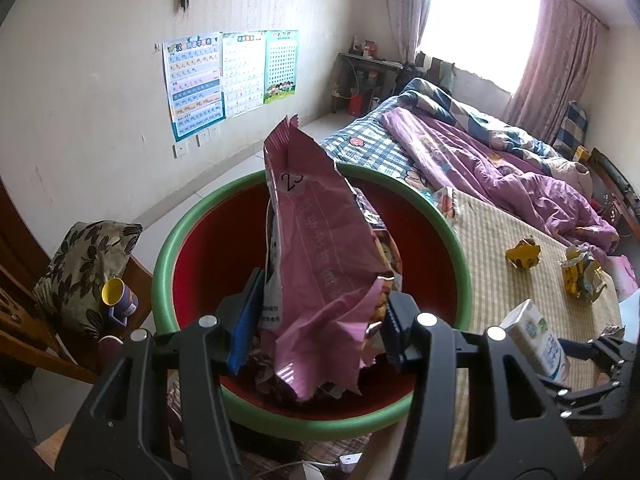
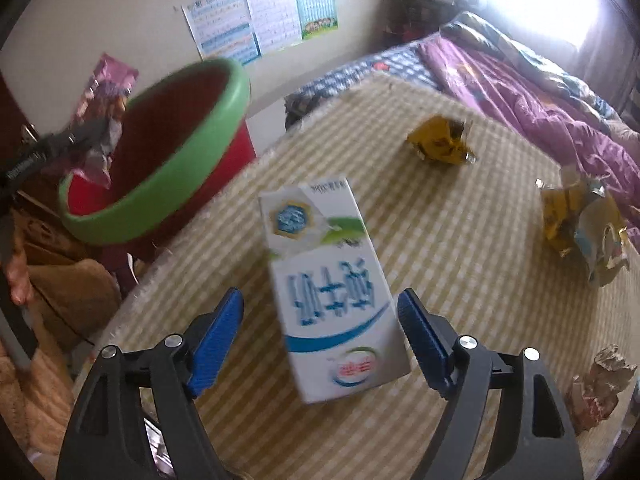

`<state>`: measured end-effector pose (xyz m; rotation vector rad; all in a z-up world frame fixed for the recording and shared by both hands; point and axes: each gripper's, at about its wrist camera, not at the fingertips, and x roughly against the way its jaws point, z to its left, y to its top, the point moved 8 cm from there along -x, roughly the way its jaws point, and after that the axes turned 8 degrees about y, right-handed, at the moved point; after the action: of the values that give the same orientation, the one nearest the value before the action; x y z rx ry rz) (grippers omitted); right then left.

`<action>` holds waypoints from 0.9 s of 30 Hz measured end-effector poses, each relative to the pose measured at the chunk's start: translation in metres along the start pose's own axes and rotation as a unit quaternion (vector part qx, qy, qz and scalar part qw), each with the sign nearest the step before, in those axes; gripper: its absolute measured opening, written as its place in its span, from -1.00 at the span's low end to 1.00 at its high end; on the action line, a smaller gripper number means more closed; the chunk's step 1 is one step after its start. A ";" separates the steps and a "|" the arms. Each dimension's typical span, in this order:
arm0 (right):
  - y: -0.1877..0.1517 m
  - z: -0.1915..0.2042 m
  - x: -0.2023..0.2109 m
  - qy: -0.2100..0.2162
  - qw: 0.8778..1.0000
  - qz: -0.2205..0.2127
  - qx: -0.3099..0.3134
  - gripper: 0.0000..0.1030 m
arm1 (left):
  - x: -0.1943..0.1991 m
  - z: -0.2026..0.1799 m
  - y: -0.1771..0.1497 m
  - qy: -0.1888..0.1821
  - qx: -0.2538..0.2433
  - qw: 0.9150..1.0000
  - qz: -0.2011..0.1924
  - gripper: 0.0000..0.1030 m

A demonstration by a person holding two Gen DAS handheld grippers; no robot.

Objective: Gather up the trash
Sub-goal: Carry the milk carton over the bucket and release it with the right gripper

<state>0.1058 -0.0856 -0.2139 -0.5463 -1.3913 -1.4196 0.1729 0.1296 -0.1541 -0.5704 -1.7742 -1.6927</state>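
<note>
Blue ribbed pads of my right tool [image 2: 320, 336] stand wide on either side of the white rectangular milk carton with blue lettering [image 2: 332, 296], neither pad touching it; the carton lies flat between them on the yellow-and-cream checked woven mat [image 2: 460, 240] covering the bed. My left tool [image 1: 314, 324] is at a middling opening, closed on a crumpled pink foil snack bag [image 1: 320, 240], held upright over the round red plastic bin with a thick green rim [image 1: 460, 248], which sits just beyond that tool's tips.

Largest first: the mat runs ahead and to the right of my right tool, up to the rumpled purple quilt [image 2: 540, 92] at the far side. The bin stands ahead and to the left of it, off the mat's edge. The carton comes next, dead centre between the pads. Ahead and to the right lie a torn yellow-and-blue wrapper [image 2: 580, 232] and, farther ahead, a smaller crushed yellow packet [image 2: 440, 142]; a brownish scrunched scrap [image 2: 600, 384] sits close on the right.

To do this well, I judge I should sink until the pads bracket the carton's long sides at mid-height, keep it centred, then close squarely so the smooth faces don't twist out. A firm but not crushing squeeze seems right, as an empty carton would likely buckle. Meanwhile the pink bag wants dropping into the bin.
</note>
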 end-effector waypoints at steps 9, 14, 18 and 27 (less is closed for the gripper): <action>0.016 -0.008 0.017 -0.010 0.998 -0.052 -0.028 0.04 | -0.003 0.000 -0.002 0.000 -0.001 1.000 0.004 -0.03; 0.056 0.010 0.042 0.009 0.992 -0.124 -0.024 0.03 | -0.003 -0.001 -0.004 -0.001 -0.005 1.000 0.004 -0.03; 0.090 0.036 0.048 0.052 0.987 -0.154 -0.020 0.03 | -0.005 0.001 -0.007 -0.001 -0.005 1.000 0.009 -0.03; 0.134 0.102 0.037 0.108 0.979 -0.171 0.038 0.08 | -0.011 0.002 -0.010 0.004 0.000 1.000 0.012 0.09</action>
<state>0.1752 0.0218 -0.0991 -0.0989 -1.3991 -1.6355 0.1734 0.1322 -0.1694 -0.5816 -1.7535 -1.6770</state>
